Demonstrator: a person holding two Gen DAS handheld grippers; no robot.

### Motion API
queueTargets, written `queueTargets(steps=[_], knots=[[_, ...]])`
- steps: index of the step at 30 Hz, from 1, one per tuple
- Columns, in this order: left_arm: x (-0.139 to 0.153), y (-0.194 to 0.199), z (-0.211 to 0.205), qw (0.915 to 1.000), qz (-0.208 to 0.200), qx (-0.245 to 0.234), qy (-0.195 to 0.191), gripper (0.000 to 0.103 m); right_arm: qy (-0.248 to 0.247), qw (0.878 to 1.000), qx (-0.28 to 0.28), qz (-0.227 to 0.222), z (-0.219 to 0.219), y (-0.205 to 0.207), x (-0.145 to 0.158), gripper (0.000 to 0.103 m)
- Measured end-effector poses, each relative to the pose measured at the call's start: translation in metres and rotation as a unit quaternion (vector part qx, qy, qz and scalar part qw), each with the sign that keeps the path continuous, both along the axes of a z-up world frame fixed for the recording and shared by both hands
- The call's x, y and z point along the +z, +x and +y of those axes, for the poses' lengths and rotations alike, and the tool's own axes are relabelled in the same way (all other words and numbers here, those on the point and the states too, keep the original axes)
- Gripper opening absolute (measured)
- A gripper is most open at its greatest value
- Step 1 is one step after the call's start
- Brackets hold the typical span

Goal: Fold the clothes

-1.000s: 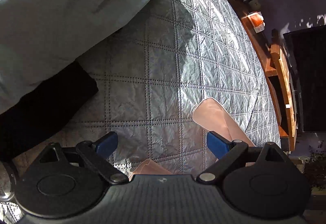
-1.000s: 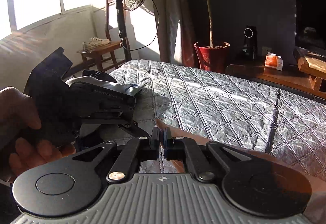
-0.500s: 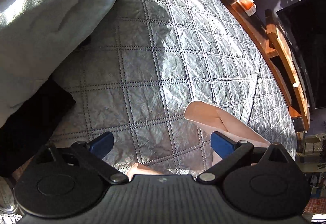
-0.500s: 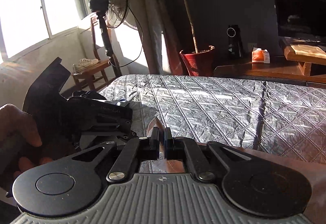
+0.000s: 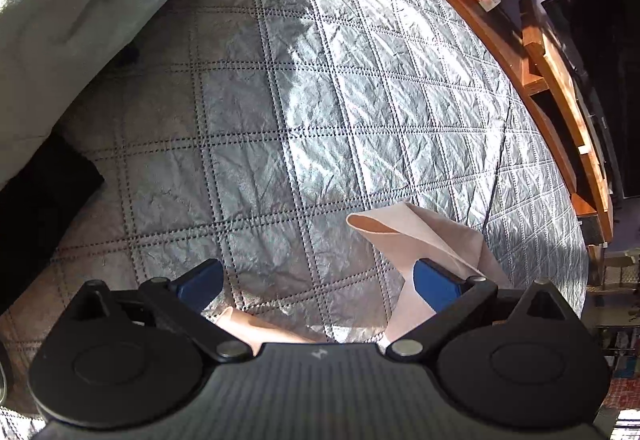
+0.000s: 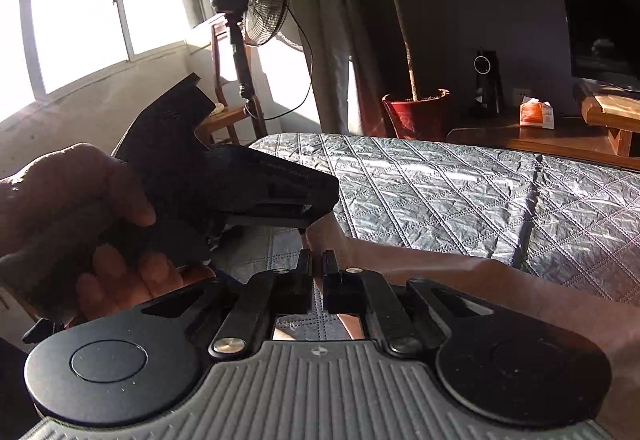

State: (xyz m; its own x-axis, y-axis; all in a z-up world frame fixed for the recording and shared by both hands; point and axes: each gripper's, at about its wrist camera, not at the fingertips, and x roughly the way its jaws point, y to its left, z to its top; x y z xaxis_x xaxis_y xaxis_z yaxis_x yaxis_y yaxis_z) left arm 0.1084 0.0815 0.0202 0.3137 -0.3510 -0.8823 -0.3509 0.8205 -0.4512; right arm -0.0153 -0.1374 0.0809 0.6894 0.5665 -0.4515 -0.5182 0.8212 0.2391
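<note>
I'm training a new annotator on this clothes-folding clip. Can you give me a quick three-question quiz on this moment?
1. True or false: the left gripper has its jaws wide apart, with nothing pinched.
2. What does the right gripper hold? A) a towel B) the pink cloth C) nothing
3. Fill in: the cloth lies on a grey quilted ____.

Key: 1 true; the jaws have just been opening, and the cloth's folded end lies by one finger, unpinched. 2 B. 3 bedspread.

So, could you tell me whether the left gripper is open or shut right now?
Open. The left gripper has its blue fingers spread wide, with only quilt between them; the pink cloth lies beside one finger, unpinched.
</note>
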Motion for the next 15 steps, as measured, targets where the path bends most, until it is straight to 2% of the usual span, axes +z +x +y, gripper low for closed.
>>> queueTargets(steps=[2, 8, 15], knots=[[-0.001, 0.001, -0.006, 0.9999, 0.0, -0.009, 0.012, 0.101, 0.003, 1.0, 0.001, -0.004, -0.002, -0.001, -0.001, 0.006], [0.001, 0.001, -0.014, 0.9965, -0.008, -0.021, 0.08, 0.1, -0.009, 0.999, 0.028, -0.043, -0.003, -0.015, 0.004, 0.006], [0.002, -0.002, -0.008, 0.9959, -0.004, -0.01, 0.089, 0.098, -0.021, 0.998, 0.038, -0.042, -0.003, -0.02, 0.003, 0.006]])
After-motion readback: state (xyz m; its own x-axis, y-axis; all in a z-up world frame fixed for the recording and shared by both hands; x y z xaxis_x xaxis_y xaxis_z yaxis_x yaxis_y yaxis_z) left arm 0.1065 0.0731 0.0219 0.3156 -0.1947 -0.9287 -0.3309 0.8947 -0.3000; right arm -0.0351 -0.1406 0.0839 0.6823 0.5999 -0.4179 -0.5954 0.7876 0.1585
